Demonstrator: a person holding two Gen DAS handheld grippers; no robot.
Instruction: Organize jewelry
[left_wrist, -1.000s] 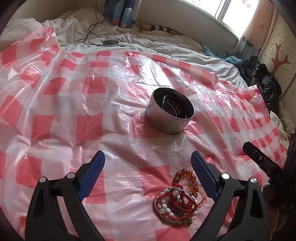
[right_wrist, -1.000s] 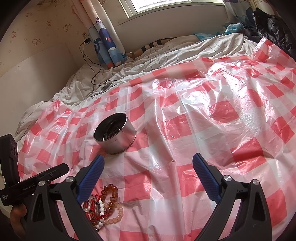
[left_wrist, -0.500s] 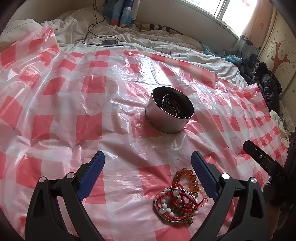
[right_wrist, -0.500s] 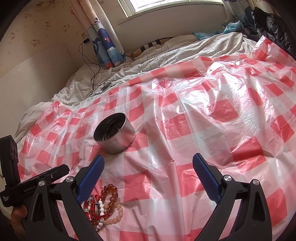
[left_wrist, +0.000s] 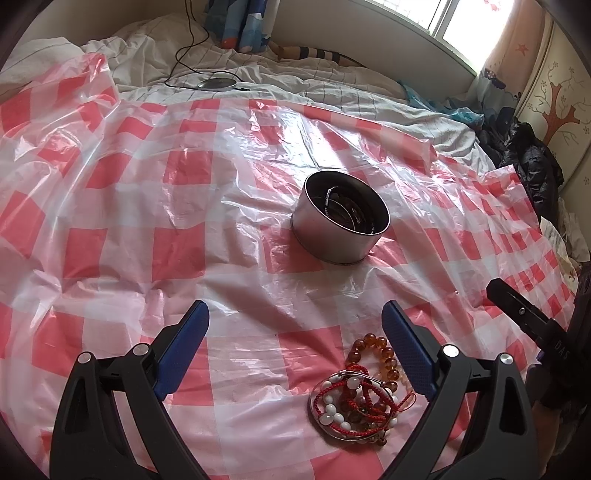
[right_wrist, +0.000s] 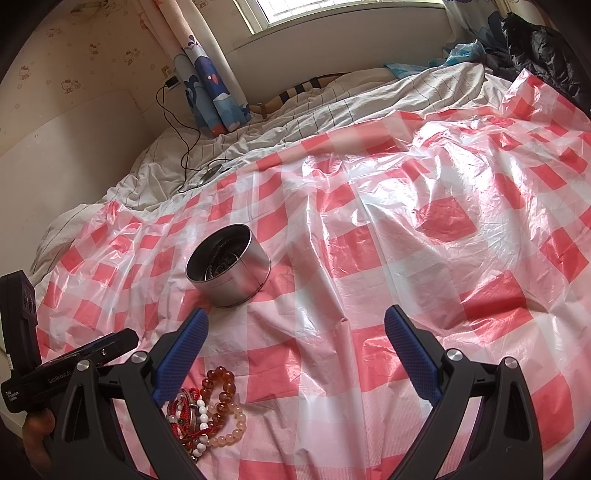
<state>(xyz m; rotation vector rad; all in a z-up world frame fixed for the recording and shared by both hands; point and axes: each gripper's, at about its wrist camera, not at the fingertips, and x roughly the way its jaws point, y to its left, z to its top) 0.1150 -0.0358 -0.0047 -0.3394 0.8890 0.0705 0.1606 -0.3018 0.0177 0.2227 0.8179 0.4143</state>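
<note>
Your left gripper (left_wrist: 295, 332) hangs wide apart, right gripper (right_wrist: 295, 332) too, both empty. Bracelets (left_wrist: 360, 391) lie heaped just beside your left gripper's right finger; tin (left_wrist: 341, 218) sits beyond. Pickup stage, I'd say: shift right, pinch one.

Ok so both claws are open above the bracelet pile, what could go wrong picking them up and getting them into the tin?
1. The bracelets lie tangled in one heap, so a pinch may drag up several, or only snag a red cord.
2. The checked plastic sheet is loose and wrinkled; a low claw could catch it and tug the metal tin.
3. The tin sits on soft bedding and could tip if bumped.
</note>
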